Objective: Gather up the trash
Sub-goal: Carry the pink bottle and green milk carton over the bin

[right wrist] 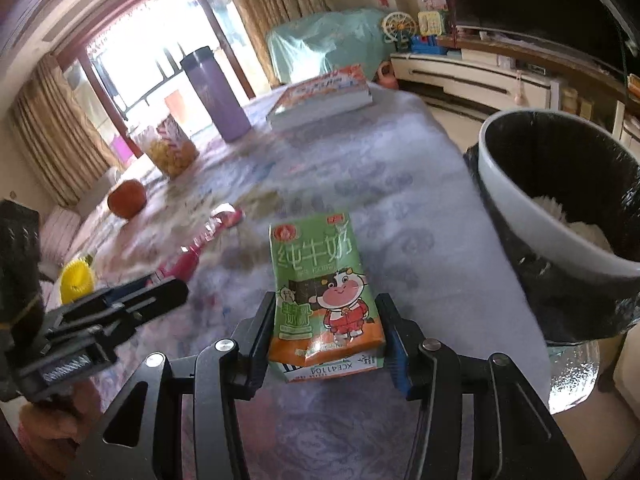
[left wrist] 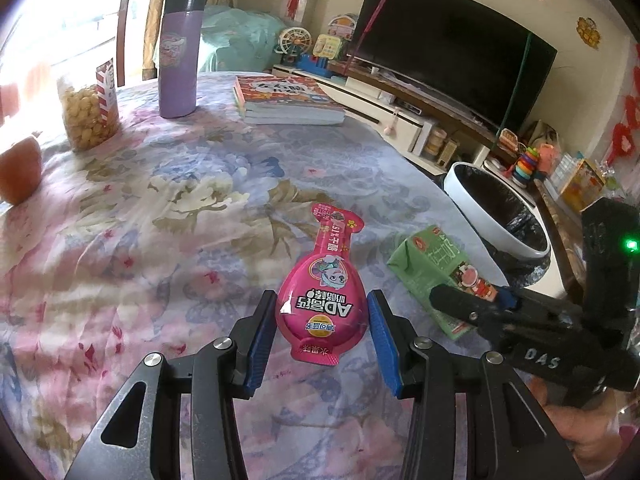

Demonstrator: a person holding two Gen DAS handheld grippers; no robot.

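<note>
My left gripper [left wrist: 322, 332] has its blue pads pressed on the wide end of the pink snack packet [left wrist: 320, 296], so I am holding it. My right gripper [right wrist: 326, 336] clamps the green milk carton [right wrist: 324, 292] by its sides above the flowered tablecloth [right wrist: 400, 184]. Just beside the table edge stands the white bin [right wrist: 520, 216], lined with a black bag (something pale and crumpled lies inside). Farther off I see a clear jar [left wrist: 86, 116] full of yellow puffed snacks, a purple flask [left wrist: 178, 56] with its lid on, and a stack of books [left wrist: 286, 100].
</note>
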